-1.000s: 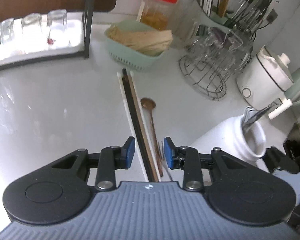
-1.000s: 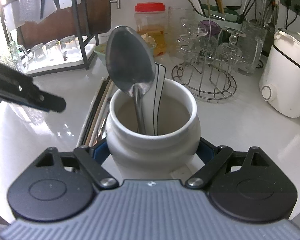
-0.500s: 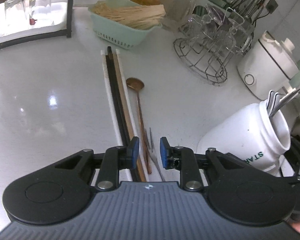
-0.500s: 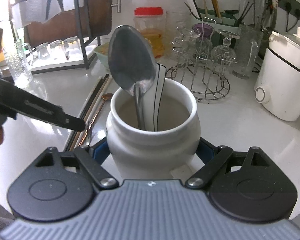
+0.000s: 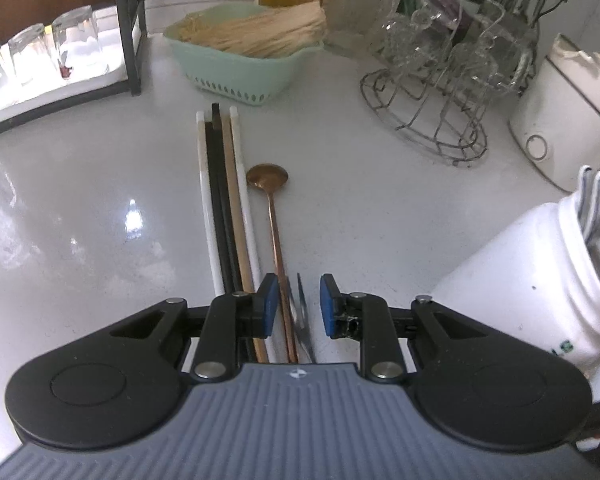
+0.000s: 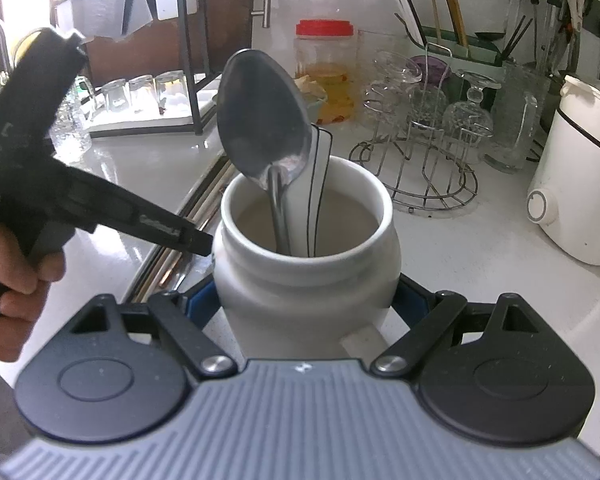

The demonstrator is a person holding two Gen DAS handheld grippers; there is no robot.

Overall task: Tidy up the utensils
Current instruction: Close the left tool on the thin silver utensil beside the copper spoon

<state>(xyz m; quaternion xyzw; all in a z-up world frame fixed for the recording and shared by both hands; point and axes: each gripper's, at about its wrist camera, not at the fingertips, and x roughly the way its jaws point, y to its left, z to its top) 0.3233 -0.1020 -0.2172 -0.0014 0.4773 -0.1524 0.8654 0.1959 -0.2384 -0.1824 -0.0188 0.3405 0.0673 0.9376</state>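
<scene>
Now the left tongs point(image 5: 299, 299) have shifted off the chopsticks point(image 5: 224, 200), gaping around the copper spoon point(image 5: 274, 216), empty; right tongs point(image 6: 304, 304) clamp the jar point(image 6: 306, 264).

On the white tabletop point(image 5: 80, 208): wire glass rack point(image 5: 432, 92), white cooker point(image 6: 580, 184), red-lidded jar point(image 6: 326, 68), upturned glasses point(image 5: 40, 56) on a tray.
</scene>
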